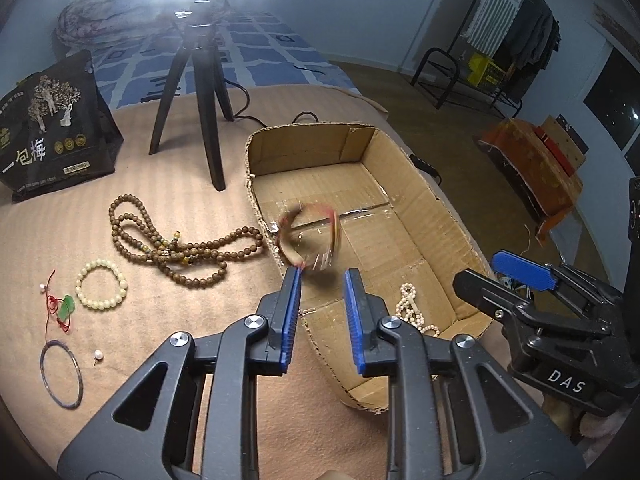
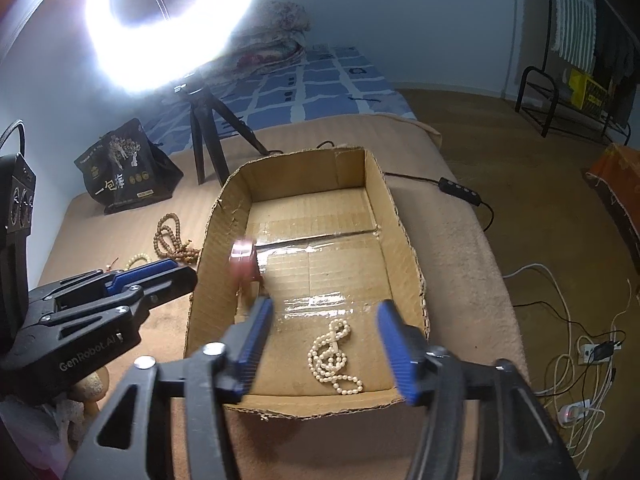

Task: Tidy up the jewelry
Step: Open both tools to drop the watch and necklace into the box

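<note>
Two grippers: both reach over the near end of one open box, on a tan blanket (image 1: 168,208).
Ring light: glaring white ring (image 2: 172,28) on a black tripod (image 1: 196,92) at the far side of the blanket.
Cardboard box: (image 1: 404,160) open-topped, shiny tape along the seam of its floor, torn edges on the near wall.
Black bag: (image 1: 52,128) printed with trees and white characters, standing left of the tripod.
Left gripper: (image 1: 323,276) blue pads parted by a modest gap with nothing between them, tips above the box's left wall.
Right gripper: (image 2: 324,312) blue pads spread wide and empty, hanging over the box's near end.
Brown bead strand: (image 1: 176,240) long, looped on the blanket just left of the box.
Red bangle: (image 1: 310,236) motion-blurred, just beyond the left gripper's tips, at the box's left wall; whether it touches the floor cannot be told.
Pearl necklace: (image 2: 334,356) piled on the box floor by the near wall.
Pale bead bracelet: (image 1: 102,285) on the blanket, below the brown strand.
Thin wire bangle: (image 1: 62,374) nearest the camera, on the left.
Red cord with green pendant: (image 1: 64,306) left of the pale bracelet.
Loose pearl stud: (image 1: 98,356) just right of the wire bangle.
</note>
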A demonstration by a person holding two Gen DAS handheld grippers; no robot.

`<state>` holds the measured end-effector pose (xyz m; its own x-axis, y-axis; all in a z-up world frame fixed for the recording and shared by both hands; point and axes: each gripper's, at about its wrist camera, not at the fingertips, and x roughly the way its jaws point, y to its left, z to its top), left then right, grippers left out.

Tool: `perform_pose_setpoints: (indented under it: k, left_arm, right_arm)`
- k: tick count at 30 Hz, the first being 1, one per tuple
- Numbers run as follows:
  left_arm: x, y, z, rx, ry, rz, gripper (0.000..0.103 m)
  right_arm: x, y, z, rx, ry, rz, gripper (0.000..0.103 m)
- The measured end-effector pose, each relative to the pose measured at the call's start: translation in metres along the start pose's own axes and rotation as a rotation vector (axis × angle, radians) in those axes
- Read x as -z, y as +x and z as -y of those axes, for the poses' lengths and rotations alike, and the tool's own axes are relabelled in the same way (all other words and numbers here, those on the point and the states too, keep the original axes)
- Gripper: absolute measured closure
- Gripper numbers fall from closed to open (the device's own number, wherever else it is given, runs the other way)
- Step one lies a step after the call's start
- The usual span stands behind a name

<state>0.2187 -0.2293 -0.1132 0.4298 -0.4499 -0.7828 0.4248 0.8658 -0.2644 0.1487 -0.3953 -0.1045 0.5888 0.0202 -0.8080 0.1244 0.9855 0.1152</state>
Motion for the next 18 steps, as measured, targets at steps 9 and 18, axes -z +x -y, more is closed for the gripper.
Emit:
perform_pose_setpoints:
  k: [9, 18]
  left_arm:
    - [0.001, -0.008, -0.004, -0.016, 0.002, 0.010, 0.082]
    - [0.004, -0.031, -0.017, -0.041, 0.005, 0.037, 0.082]
  right_arm:
    - [-0.002, -0.004, -0.003, 0.010, -0.004, 0.014, 0.028]
    - [-0.005, -0.012, -0.018, 0.001, -0.012, 0.044, 0.020]
